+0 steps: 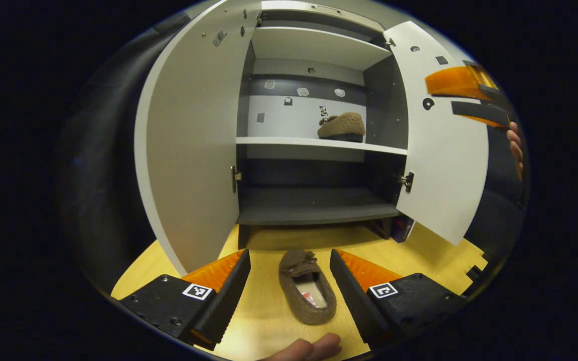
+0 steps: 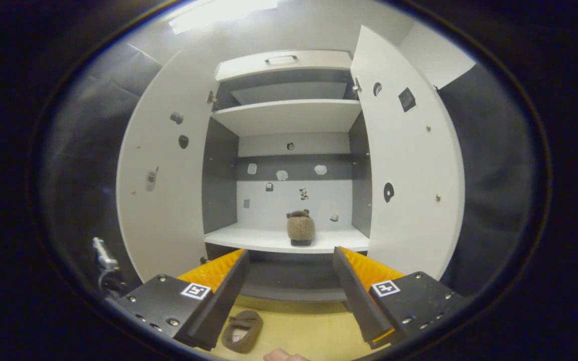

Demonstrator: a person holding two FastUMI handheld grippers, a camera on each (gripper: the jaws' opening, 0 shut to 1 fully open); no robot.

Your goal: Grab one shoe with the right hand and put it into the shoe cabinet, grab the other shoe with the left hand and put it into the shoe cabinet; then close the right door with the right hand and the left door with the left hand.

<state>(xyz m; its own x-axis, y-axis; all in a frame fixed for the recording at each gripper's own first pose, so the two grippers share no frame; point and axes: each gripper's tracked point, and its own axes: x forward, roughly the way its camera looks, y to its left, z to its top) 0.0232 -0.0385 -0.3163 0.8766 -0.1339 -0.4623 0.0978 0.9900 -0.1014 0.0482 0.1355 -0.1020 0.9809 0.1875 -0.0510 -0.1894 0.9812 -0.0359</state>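
The shoe cabinet [image 1: 314, 145] stands with both doors swung wide, its left door [image 1: 188, 150] and right door [image 1: 444, 150] angled outward. One brown fuzzy slipper [image 1: 341, 126] sits on the white middle shelf [image 1: 279, 142], toward the right side, and in the right gripper view the same slipper [image 2: 300, 228] rests on that shelf [image 2: 249, 239] near its centre. The other slipper [image 1: 307, 286] lies on the wooden floor [image 1: 414, 250] in front of the cabinet, opening up, between the spread fingers of the left gripper [image 1: 289, 288], which touch nothing. The right gripper [image 2: 289, 288] is likewise parted and empty, aimed at the cabinet [image 2: 289, 165], with the floor slipper [image 2: 242, 331] just below its left finger. In the left gripper view the right gripper [image 1: 474, 95] shows at the right edge beside the right door.
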